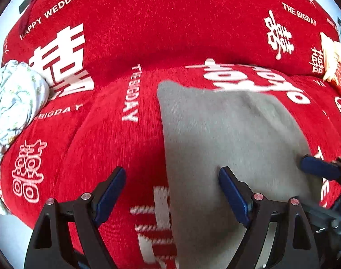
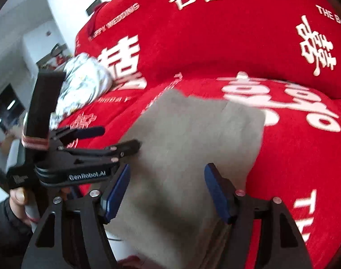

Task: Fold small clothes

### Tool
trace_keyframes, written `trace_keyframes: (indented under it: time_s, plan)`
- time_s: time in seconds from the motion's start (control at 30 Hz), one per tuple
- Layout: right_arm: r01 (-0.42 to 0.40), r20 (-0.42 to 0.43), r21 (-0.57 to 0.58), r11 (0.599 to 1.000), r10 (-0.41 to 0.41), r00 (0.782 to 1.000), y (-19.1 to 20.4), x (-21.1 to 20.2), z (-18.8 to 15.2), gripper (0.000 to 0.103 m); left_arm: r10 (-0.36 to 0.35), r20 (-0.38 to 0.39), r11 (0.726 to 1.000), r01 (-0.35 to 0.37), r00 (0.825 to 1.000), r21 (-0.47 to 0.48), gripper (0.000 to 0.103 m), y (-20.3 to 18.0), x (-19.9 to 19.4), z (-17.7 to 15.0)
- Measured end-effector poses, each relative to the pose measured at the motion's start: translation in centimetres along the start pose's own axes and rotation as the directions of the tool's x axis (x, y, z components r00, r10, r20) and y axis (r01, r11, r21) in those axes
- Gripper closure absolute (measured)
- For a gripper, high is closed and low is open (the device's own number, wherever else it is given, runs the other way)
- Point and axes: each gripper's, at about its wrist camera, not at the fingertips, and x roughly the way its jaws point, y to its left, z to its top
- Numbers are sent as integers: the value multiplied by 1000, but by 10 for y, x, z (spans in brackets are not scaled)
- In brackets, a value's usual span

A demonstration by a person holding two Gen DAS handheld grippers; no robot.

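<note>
Left wrist view: the left gripper (image 1: pixel 172 196) hangs with its jaws spread wide and nothing between the 2 blue pads, its right pad over the left edge of the grey garment (image 1: pixel 233 134). The garment lies flat on the red sofa cover (image 1: pixel 116 134). A floral bundle of cloth (image 1: pixel 15 94) sits at the far left. One blue fingertip of the right gripper (image 1: pixel 319 168) reaches in at the garment's right edge.

Right wrist view: the right gripper (image 2: pixel 167 192) is spread above the grey garment (image 2: pixel 192 139), which looks folded, though blur hides its layers. Its pads pinch nothing. The left gripper (image 2: pixel 118 139) appears side-on, held by a hand (image 2: pixel 18 201).
</note>
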Motion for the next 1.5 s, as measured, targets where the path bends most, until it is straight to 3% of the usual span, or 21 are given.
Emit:
trace_keyframes:
  time_s: [0.47,0.53,0.6,0.77,0.87,1.03,1.2,1.3,1.5]
  plan:
    - [119,-62,-5,993,-119,991,5,-9,-58,30,23,41,1000,-23,999,-3,16,-1,-25,-43]
    - [187,-80,-32,982,-189,979,15,-15,-59,28,30,44,1000,-30,999,4,16,-3,-35,-48]
    - [267,-44,-74,961,-271,962,29,-26,-57,23,26,83,999,-28,996,19,16,-7,-51,-55]
    - [380,41,-125,917,-378,925,55,-49,-54,21,112,194,989,-128,975,75,16,-22,-83,-66]
    - [407,61,-117,906,-403,913,61,-57,-52,20,100,215,991,-117,972,69,16,-22,-92,-64]
    - [412,70,-69,908,-408,910,58,-65,-48,20,145,263,985,-165,954,56,16,-25,-104,-67]
    - [421,68,-45,906,-418,906,56,-68,-45,19,95,242,994,-104,966,26,16,-22,-105,-72]
    - [420,67,-44,906,-417,906,56,-69,-45,19,134,225,990,-141,965,18,16,-23,-101,-74]
    - [420,62,-50,906,-417,907,57,-68,-46,19,116,244,992,-122,963,11,16,-22,-110,-77]
